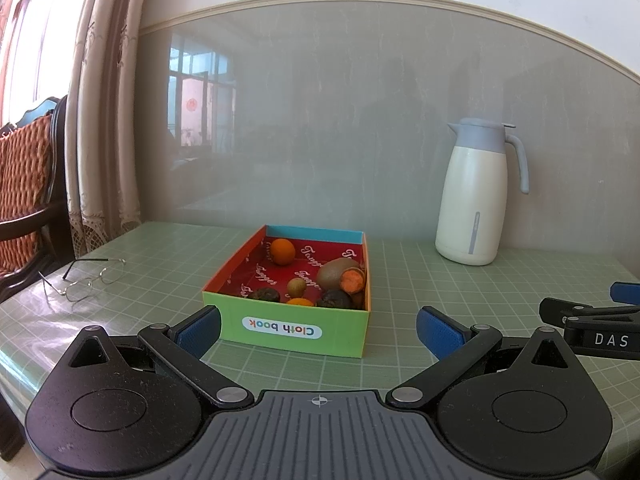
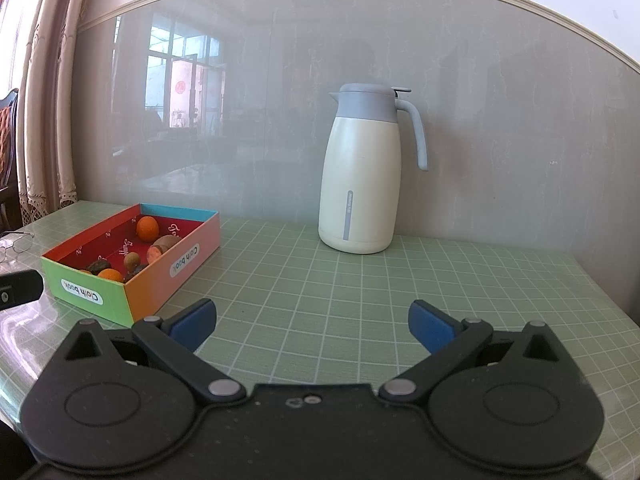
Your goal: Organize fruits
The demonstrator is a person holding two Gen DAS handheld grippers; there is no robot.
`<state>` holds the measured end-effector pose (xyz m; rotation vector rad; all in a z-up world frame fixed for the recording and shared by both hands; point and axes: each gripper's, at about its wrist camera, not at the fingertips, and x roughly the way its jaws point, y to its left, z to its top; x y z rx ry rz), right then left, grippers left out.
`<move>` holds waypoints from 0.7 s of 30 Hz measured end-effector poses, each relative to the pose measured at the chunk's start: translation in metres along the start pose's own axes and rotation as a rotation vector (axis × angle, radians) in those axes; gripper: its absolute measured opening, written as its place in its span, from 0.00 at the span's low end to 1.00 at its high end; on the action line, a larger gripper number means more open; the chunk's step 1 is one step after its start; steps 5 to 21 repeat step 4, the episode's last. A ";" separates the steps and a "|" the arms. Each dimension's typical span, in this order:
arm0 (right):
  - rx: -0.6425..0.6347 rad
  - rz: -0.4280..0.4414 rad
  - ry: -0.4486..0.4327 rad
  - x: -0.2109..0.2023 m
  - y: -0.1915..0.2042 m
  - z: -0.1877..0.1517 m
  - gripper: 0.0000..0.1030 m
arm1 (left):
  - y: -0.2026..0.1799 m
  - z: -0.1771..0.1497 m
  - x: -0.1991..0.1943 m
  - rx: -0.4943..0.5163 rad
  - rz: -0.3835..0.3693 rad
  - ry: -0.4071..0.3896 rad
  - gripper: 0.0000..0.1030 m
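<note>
Mostly shiny plastic and cardboard here

The box [image 1: 294, 330] looks like smooth printed cardboard, the mat [image 2: 320, 280] under it glossy plastic. Left of the box, thin metal-wire glasses [image 1: 86, 280]; right of it, a smooth matt jug [image 2: 360, 184].

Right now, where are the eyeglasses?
The eyeglasses lie on the green mat left of the fruit box in the left wrist view, near the table's left edge.
</note>
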<state>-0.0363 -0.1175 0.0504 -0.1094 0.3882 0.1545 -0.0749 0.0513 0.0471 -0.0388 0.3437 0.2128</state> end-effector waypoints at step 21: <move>0.000 0.000 0.000 0.000 0.000 0.000 1.00 | -0.001 0.000 0.000 0.006 -0.012 -0.005 1.00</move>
